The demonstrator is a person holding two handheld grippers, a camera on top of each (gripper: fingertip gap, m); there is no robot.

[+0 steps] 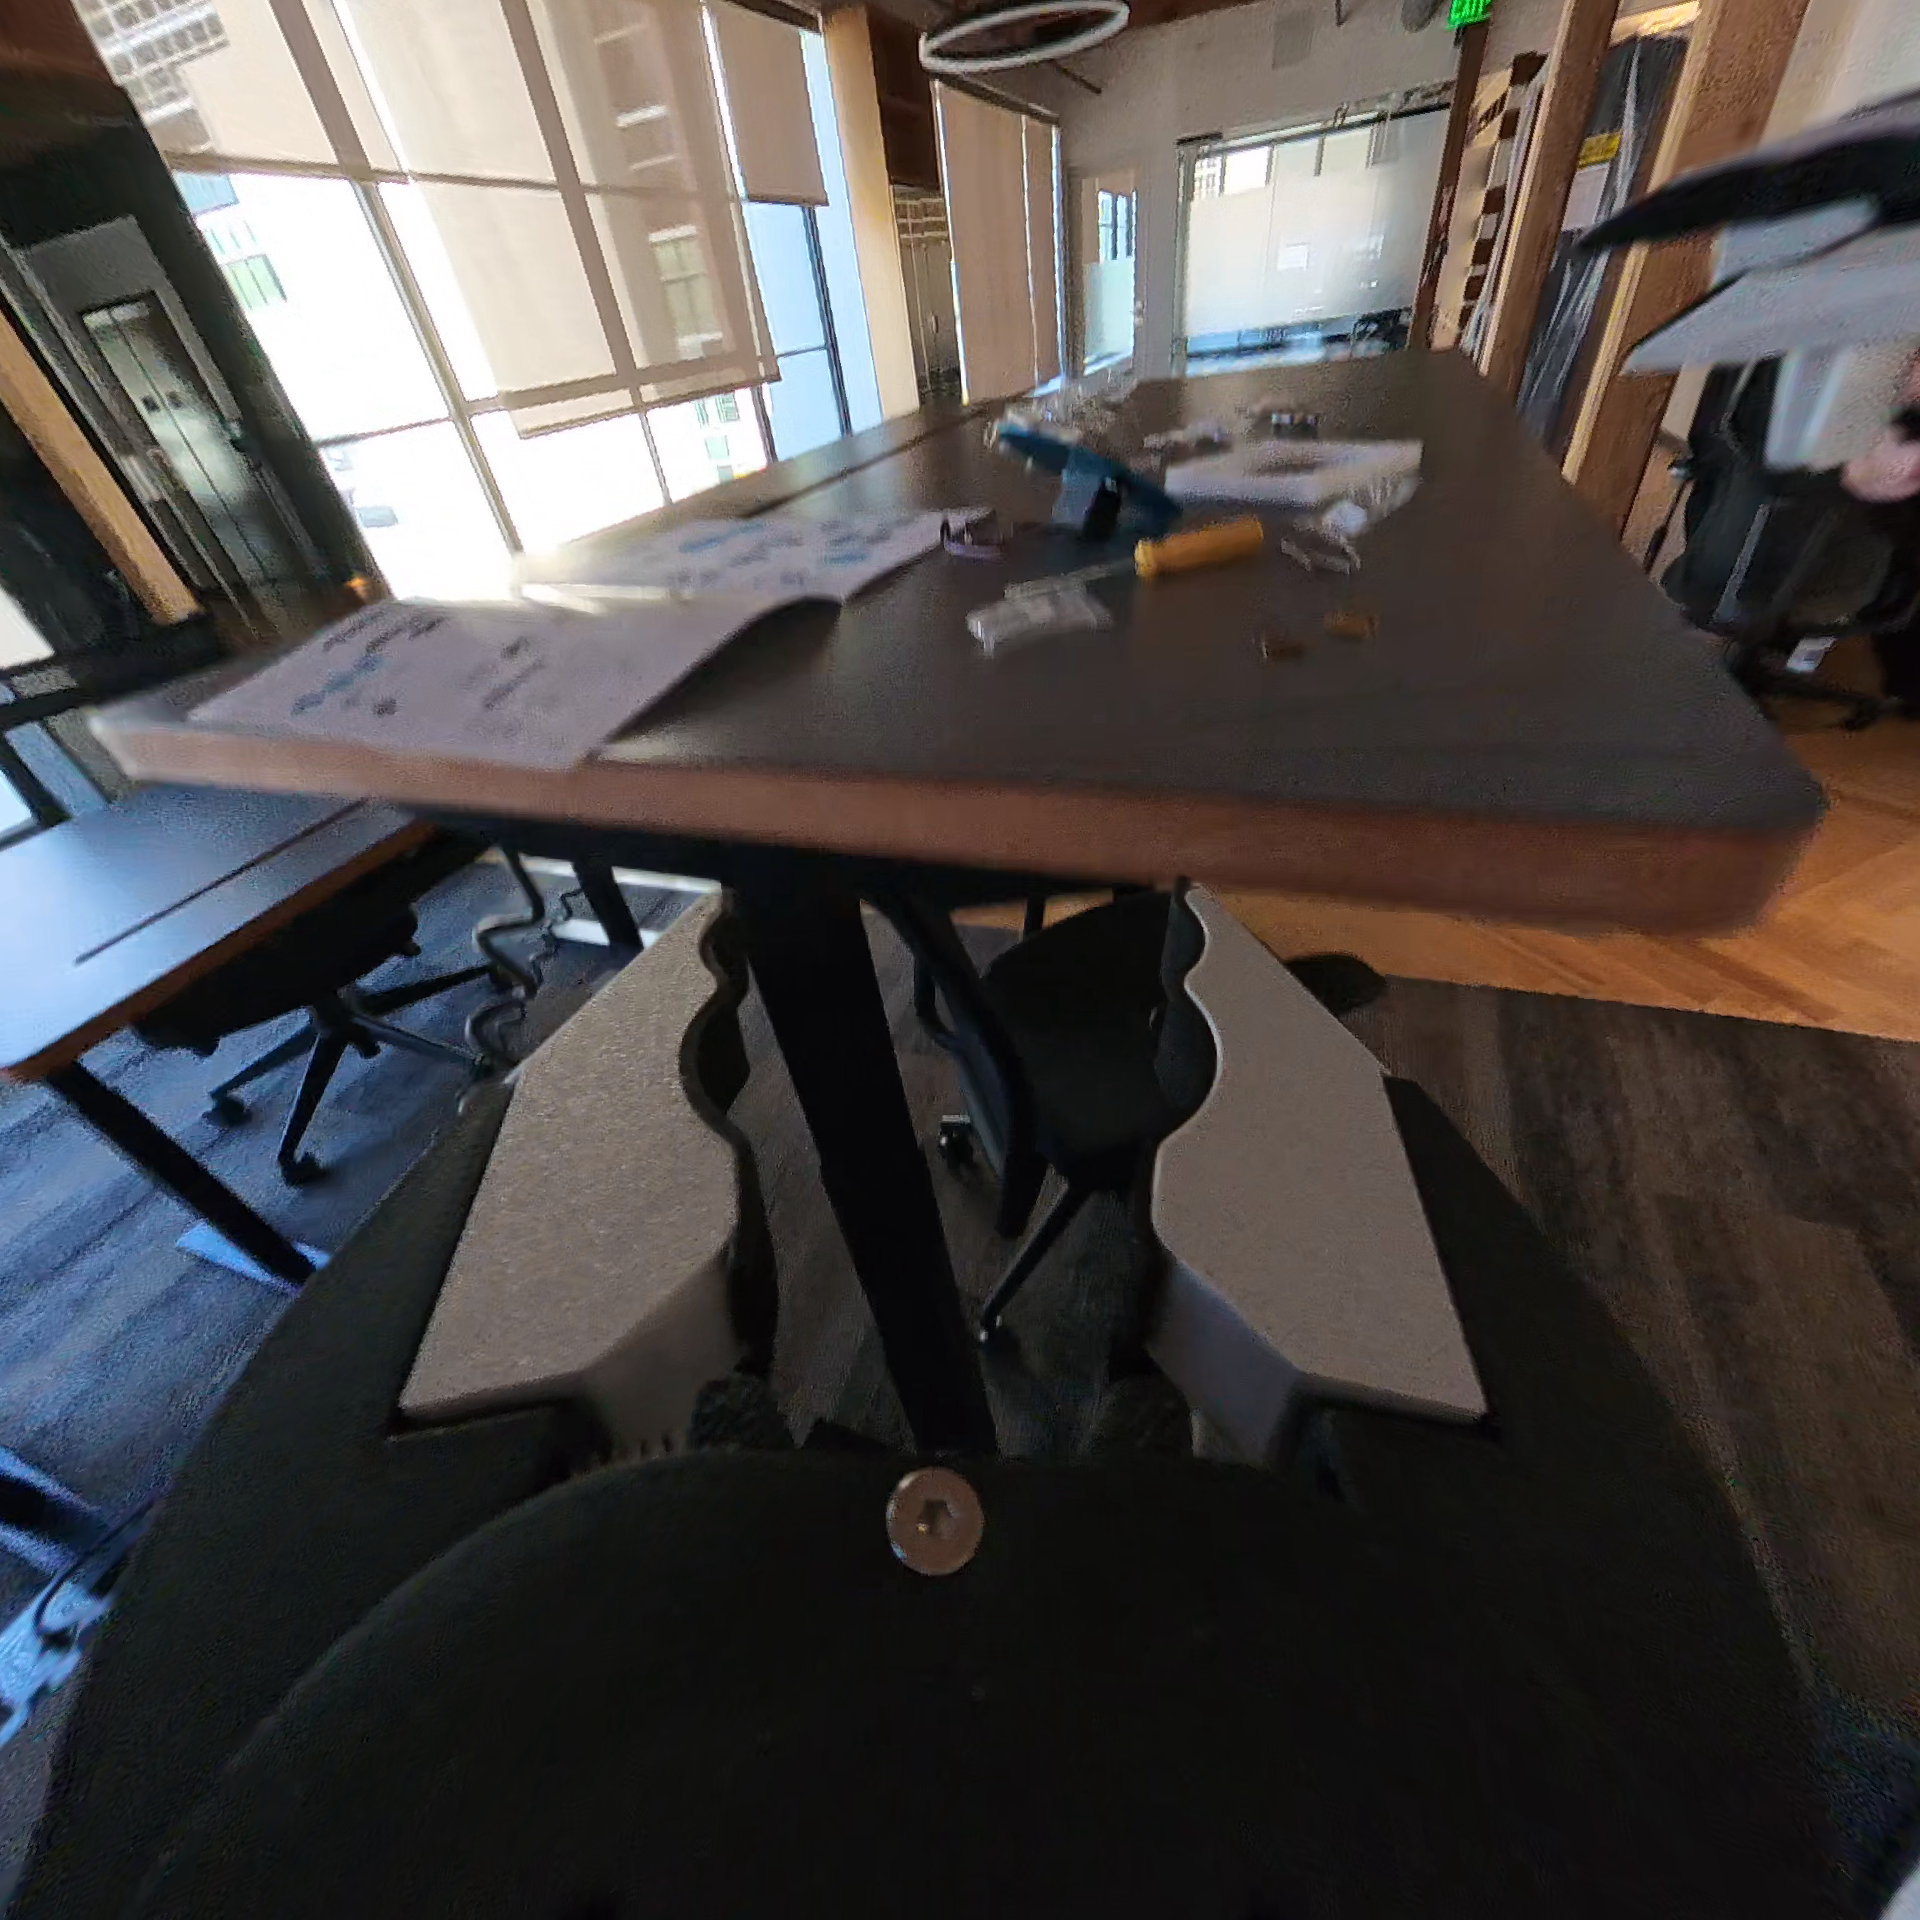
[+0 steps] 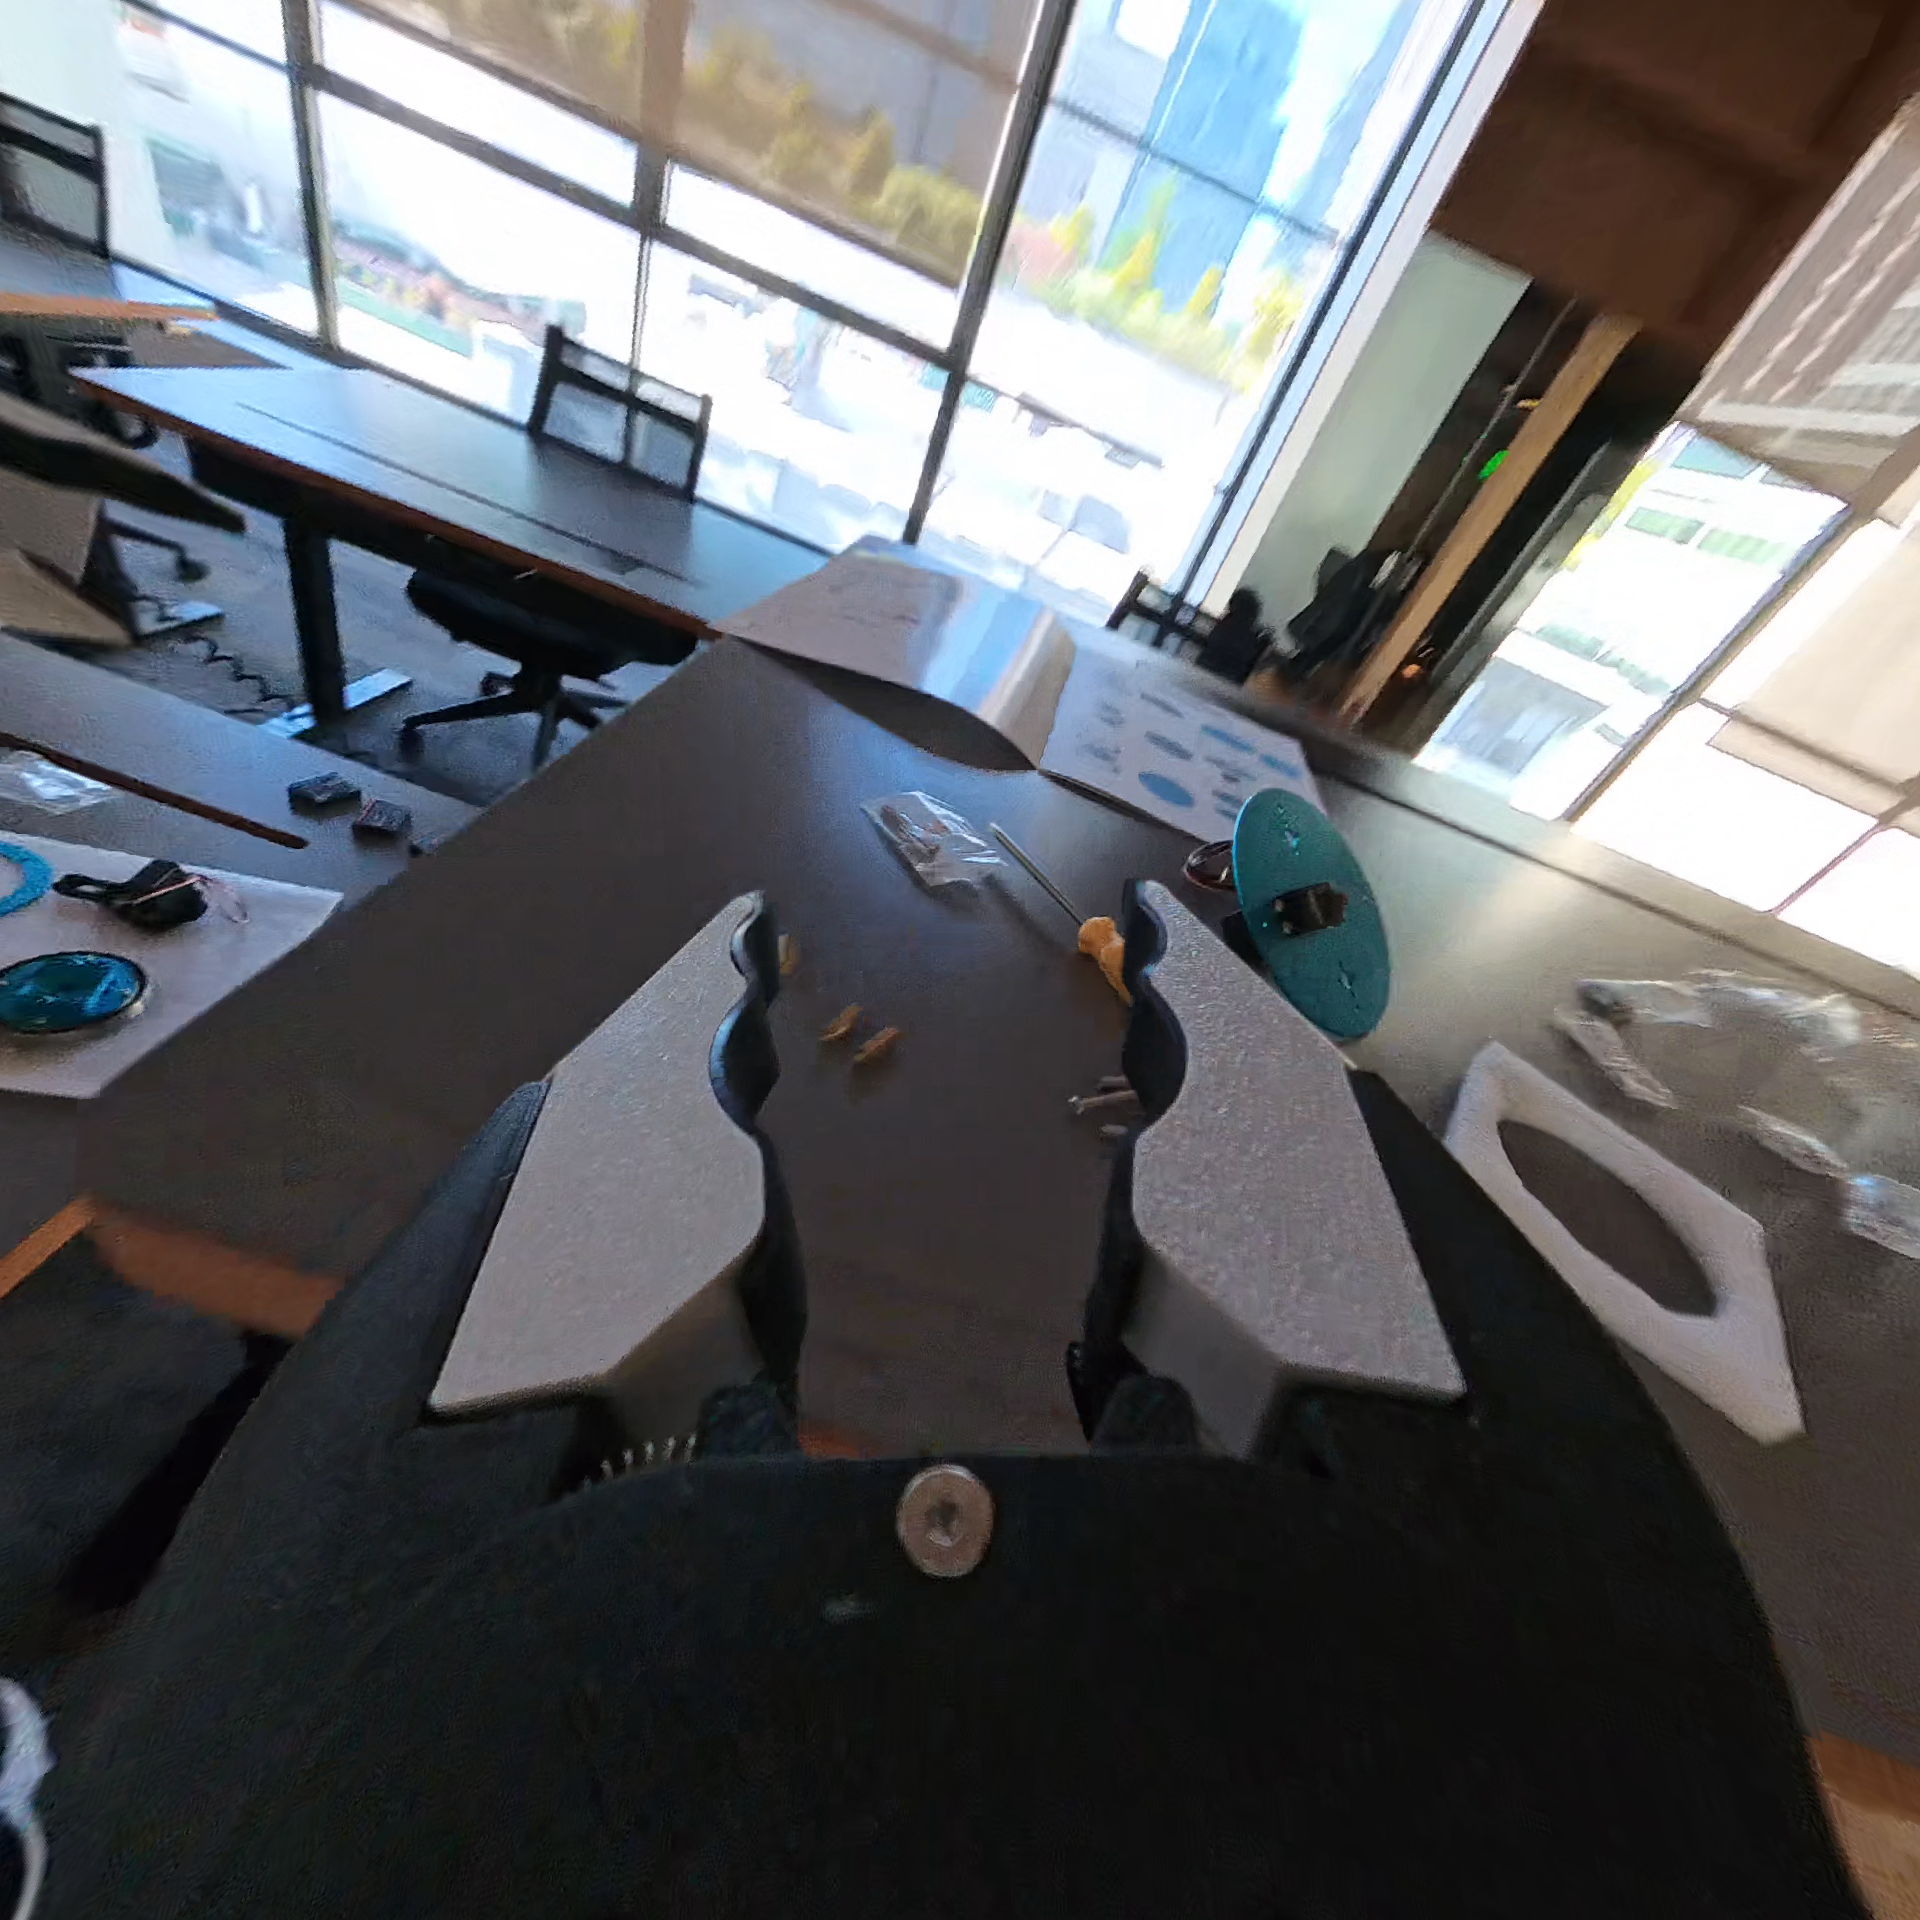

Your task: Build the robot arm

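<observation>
We hold our left gripper [image 1: 951, 997] released and empty below the worktop [image 1: 1195, 717] edge; our right gripper [image 2: 951, 971], released and empty, hovers above brass standoffs [image 2: 860, 1034] near the yellow-handled screwdriver [image 2: 1101, 945].

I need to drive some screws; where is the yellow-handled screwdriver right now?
The screwdriver lies flat on the dark table, just in front of the teal disc part, with small clear bags beside it.

Daylight flooded in through the tall windows [image 1: 499, 312], blown out to white glare; both views were motion-blurred, bent at the edges, the dark tabletop [image 2: 644, 831] catching sheen
</observation>
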